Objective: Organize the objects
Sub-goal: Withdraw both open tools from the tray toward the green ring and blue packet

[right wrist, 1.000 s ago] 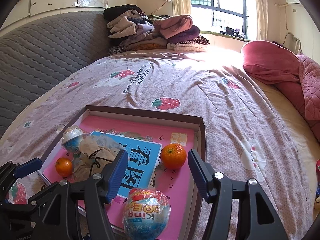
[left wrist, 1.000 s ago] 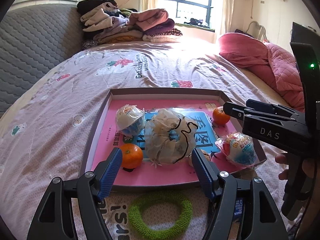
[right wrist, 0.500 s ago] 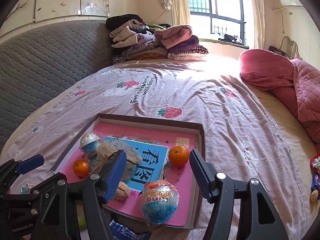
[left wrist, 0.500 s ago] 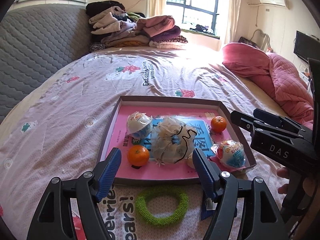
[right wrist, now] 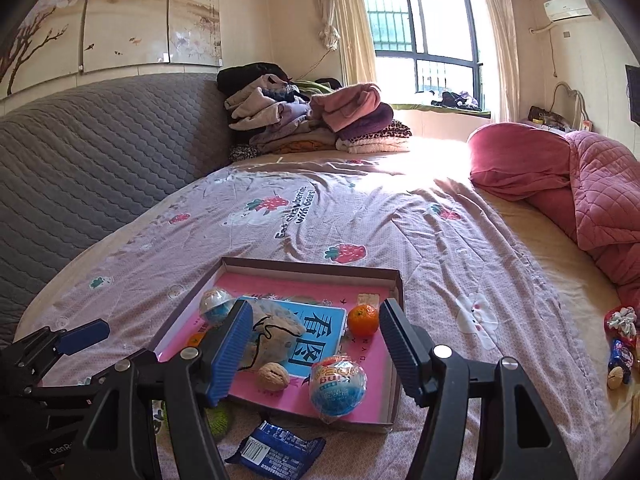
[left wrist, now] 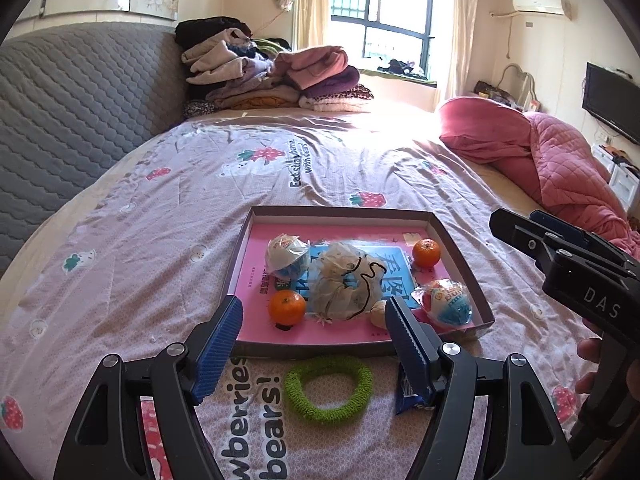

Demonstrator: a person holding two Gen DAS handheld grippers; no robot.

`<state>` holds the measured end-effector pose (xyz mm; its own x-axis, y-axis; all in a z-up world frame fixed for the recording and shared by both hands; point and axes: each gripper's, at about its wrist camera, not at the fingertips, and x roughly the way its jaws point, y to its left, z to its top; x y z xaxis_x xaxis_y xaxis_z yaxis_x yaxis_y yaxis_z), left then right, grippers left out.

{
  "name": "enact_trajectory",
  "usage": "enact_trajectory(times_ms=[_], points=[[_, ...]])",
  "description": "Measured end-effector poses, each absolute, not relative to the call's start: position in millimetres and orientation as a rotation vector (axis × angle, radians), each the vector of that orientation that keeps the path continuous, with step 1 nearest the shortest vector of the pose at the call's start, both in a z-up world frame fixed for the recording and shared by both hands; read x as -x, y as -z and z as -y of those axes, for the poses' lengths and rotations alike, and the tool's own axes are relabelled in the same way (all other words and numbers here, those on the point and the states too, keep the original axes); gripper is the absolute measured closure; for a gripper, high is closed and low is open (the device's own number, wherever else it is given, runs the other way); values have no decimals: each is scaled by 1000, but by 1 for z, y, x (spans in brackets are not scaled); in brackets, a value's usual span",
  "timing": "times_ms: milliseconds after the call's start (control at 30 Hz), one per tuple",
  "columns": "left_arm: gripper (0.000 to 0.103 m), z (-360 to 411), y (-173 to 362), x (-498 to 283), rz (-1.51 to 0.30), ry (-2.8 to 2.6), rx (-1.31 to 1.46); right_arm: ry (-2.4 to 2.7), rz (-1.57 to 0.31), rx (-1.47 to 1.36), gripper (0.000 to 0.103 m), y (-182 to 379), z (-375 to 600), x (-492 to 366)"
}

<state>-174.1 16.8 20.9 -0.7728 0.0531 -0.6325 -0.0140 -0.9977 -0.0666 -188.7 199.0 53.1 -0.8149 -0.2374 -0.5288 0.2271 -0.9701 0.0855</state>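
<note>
Both my grippers, left gripper (left wrist: 314,330) and right gripper (right wrist: 314,340), hang released, holding nothing. Green scrunchie (left wrist: 328,388) and blue packet (right wrist: 276,450) lie outside the tray (left wrist: 344,212), just beside its near wall. Risk: soft bedding lets the scrunchie sink, so pads snag the sheet (left wrist: 160,240).

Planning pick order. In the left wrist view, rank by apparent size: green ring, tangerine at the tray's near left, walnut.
1. green ring, though it lies nearest the camera, which enlarges it.
2. tangerine.
3. walnut, partly hidden behind a claw finger, so its size is unsure.
</note>
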Motion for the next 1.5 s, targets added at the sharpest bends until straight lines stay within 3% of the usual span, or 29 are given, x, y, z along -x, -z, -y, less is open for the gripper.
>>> enact_trajectory(times_ms=[667, 1500], points=[[28, -8, -37, 132, 66, -2927, 1026, 2776, -6, -767, 38, -71, -200, 123], [28, 2, -10, 115, 56, -2875, 1134, 2700, -21, -879, 38, -38, -180, 103]])
